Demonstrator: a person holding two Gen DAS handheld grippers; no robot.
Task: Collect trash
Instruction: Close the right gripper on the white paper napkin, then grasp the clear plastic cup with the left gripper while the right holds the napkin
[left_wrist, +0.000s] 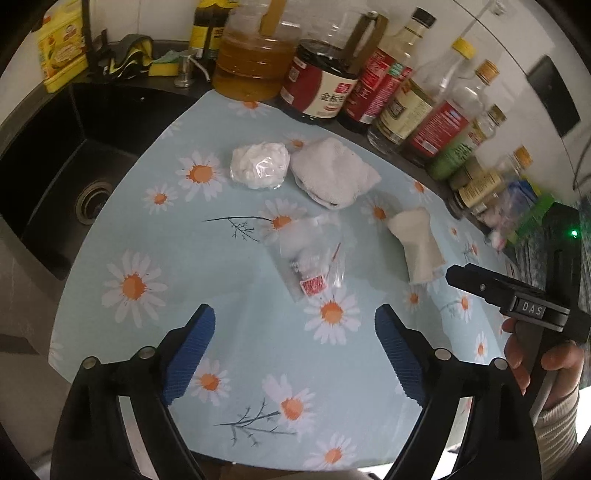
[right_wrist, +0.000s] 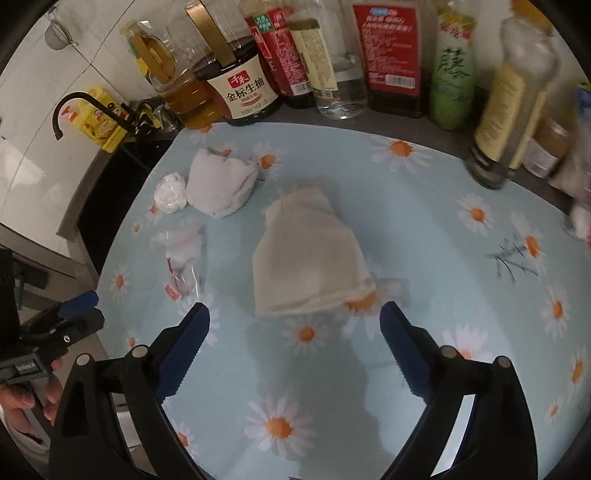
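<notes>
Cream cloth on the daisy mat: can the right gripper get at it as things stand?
Probably yes. The right gripper is open, nothing between its fingers, and the cream cloth lies just ahead on bare mat, apart from the other litter.

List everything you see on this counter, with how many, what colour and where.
crumpled white wad: one, white, mat's far side, nearest the sink
folded towel: one, grey-white, right beside the wad
clear wrapper: one, transparent with red bits, mat centre
cream cloth: one, off-white, ahead of the right gripper
bottles: many, mixed colours, along the wall
sink: one, black, left of the floral mat
left gripper: jaws open, empty
right gripper: jaws open, empty
</notes>
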